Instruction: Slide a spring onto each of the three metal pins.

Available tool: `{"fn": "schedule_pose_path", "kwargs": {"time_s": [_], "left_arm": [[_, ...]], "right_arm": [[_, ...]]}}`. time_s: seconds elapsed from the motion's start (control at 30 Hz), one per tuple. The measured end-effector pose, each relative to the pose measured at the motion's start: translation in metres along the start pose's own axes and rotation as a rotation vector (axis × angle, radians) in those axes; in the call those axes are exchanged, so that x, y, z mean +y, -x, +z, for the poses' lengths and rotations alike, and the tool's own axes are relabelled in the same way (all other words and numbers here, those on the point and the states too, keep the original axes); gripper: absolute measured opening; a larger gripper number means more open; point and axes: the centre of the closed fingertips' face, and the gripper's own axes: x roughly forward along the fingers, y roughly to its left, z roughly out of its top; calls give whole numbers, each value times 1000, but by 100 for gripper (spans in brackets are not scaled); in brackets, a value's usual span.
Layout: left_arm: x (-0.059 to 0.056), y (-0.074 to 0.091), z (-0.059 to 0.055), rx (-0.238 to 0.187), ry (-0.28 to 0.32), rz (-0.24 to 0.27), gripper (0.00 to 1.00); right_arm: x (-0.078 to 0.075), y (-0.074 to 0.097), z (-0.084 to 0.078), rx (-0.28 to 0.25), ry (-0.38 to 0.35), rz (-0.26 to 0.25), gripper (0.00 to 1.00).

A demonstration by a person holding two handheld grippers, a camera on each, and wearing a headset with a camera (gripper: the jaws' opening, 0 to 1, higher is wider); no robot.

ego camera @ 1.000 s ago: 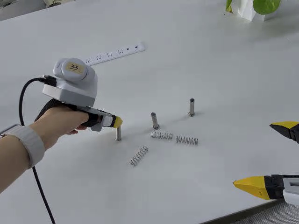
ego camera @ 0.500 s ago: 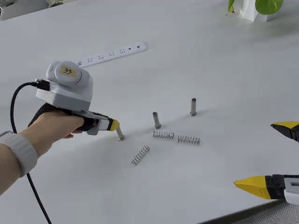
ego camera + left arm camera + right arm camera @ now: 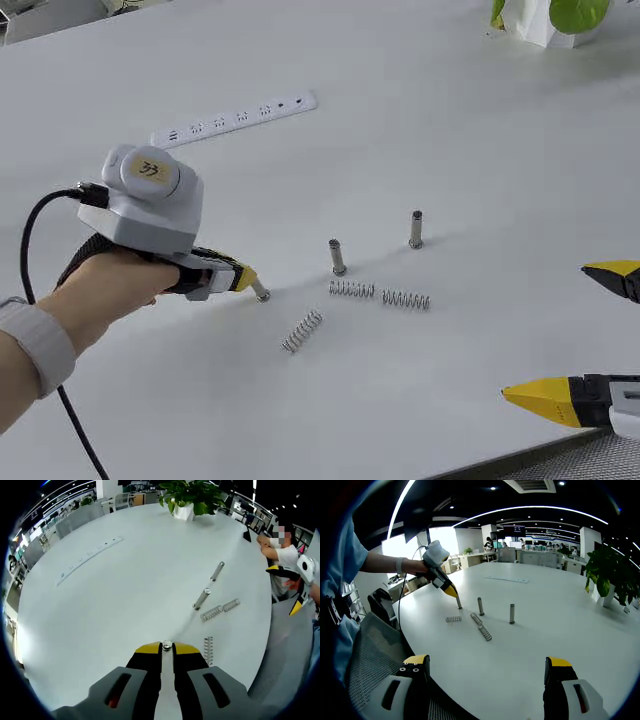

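Worktop (image 3: pixel 400 130): left pin (image 3: pixel 260 292), middle pin (image 3: pixel 337 257) and right pin (image 3: pixel 416 229) in a row at centre; left gripper (image 3: pixel 250 280) clamped on left pin; two springs (image 3: pixel 351 289) (image 3: pixel 405 299) just before middle pin; third spring (image 3: pixel 301 331) nearer, leftward; power strip (image 3: pixel 235 118) behind; plant (image 3: pixel 545 15) far right; right gripper (image 3: pixel 545 332) near right edge.

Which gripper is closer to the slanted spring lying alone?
Left. The left gripper grips a pin beside the slanted spring; the right gripper hangs open far off near the table edge.
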Motion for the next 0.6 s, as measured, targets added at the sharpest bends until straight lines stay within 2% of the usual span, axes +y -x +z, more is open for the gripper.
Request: {"fn": "schedule_pose_path", "kwargs": {"time_s": [0.37, 0.43, 0.6], "left_arm": [[-4, 0, 1, -6, -36, 10, 4], [-5, 1, 0, -9, -59, 16, 4], [-4, 1, 0, -15, -41, 12, 5]], "right_arm": [[0, 1, 0, 2, 2, 1, 95], [1, 1, 0, 3, 4, 2, 95], [0, 1, 0, 2, 2, 3, 95]]}}
